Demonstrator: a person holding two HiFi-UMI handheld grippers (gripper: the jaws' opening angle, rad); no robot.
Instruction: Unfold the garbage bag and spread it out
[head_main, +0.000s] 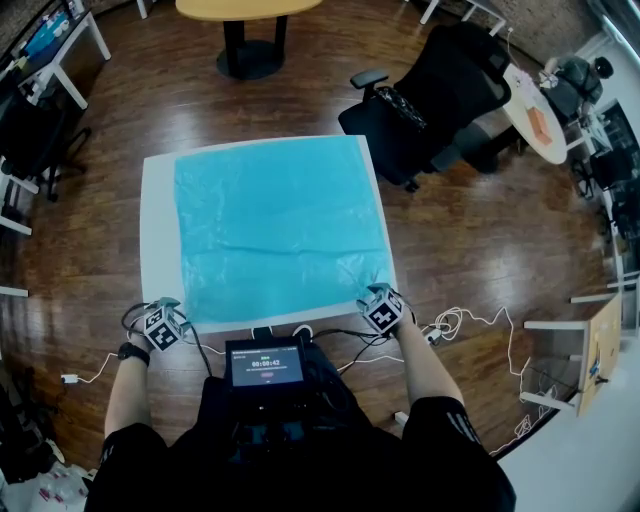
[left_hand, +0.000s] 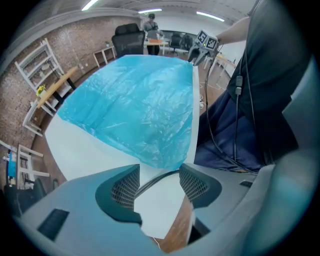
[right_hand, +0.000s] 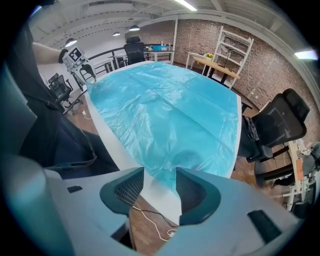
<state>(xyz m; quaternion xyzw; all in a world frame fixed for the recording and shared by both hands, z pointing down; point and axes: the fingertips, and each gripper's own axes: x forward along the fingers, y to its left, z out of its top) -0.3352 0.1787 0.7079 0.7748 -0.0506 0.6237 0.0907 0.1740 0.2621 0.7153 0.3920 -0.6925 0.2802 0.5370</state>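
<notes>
Wood floor (head_main: 470, 250) surrounds a white counter (head_main: 158, 230), with a black office chair (head_main: 440, 100) off its far right corner. On the counter lies the blue garbage bag (head_main: 275, 220), opened out to 1 flat sheet that covers most of the top. A bare white strip shows along the left side and a narrower one along the near edge. No folded panel is visible, only faint creases and fine wrinkles across the film.

The left tool (left_hand: 159, 176) hangs over the bag's near left corner with its jaws apart. The corner's tip lies just ahead of the jaw tips and nothing is pinched. The right tool (right_hand: 159, 187) stands at the near right corner, its jaws wide apart too. The bag's corner reaches in between them, yet neither pad presses on it. The plastic there puckers up a little.

Judging by this, the unfolding is finished and the spreading is all but done, since both near corners lie on the counter with no grip on them. What may be left is small: smoothing the raised pucker at the near right corner, perhaps squaring the sheet on the counter, then drawing both tools away.
</notes>
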